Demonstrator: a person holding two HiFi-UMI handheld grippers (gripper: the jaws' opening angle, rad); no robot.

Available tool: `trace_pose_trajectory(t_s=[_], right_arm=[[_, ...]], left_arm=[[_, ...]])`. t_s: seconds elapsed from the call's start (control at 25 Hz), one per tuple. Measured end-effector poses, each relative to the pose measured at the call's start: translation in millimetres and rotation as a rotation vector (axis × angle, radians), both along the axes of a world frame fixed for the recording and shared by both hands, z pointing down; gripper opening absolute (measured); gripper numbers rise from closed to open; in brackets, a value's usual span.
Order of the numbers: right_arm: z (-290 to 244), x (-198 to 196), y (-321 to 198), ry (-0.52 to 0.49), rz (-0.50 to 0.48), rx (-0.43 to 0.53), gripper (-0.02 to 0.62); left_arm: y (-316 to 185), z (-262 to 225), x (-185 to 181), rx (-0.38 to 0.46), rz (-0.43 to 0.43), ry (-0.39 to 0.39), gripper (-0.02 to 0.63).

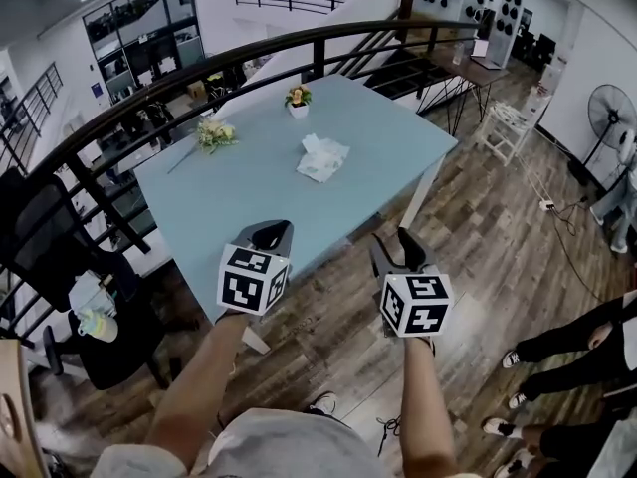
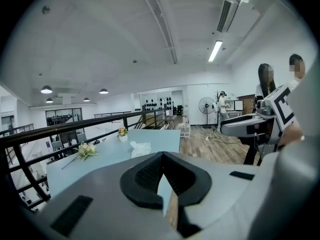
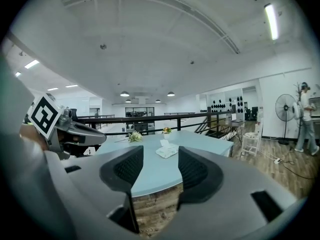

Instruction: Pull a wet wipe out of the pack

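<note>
While both grippers hover at the near edge of the pale blue table [image 1: 249, 202], the wet wipe pack [image 1: 323, 159] lies well beyond them, out on the far half of the tabletop. It is a flat, pale packet with a white wipe [image 1: 312, 143] standing up from its top, and nothing touches it.

The left gripper [image 1: 271, 229] has its jaws drawn together: in its own view the dark pads meet at their tips with nothing caught between them. Only a sliver of table edge and wooden floor shows in the gap lower down. The right gripper [image 1: 391, 242] is held over the wooden floor just off the table's corner. Its jaws stand wide apart and empty, and through the gap its own view looks straight along the tabletop to the pack.

Two other things share the table. A small bouquet [image 1: 215, 134] lies on its side towards the left edge, and a little white pot of flowers [image 1: 298, 97] stands upright near the far edge. All are set apart from one another.

A black railing [image 1: 199, 78] curves round the table's far and left sides. To the right a standing fan [image 1: 609, 116] sits on the floor, and people's legs and shoes show at the lower right.
</note>
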State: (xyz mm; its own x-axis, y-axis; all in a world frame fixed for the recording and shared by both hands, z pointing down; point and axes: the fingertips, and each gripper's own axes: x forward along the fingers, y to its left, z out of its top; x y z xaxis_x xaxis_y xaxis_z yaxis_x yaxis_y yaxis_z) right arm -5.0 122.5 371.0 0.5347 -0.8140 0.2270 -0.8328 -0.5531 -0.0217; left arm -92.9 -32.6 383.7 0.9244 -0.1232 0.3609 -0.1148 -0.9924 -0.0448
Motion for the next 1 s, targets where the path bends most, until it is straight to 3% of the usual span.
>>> trace_pose_trajectory(t_s=[1.0], right_arm=[[16.0,56.9,-20.4,0.0,-0.076,-0.015,0.225]], left_arm=[[-10.5,11.5,55.3,0.018,-0.069,0.0,-0.005]])
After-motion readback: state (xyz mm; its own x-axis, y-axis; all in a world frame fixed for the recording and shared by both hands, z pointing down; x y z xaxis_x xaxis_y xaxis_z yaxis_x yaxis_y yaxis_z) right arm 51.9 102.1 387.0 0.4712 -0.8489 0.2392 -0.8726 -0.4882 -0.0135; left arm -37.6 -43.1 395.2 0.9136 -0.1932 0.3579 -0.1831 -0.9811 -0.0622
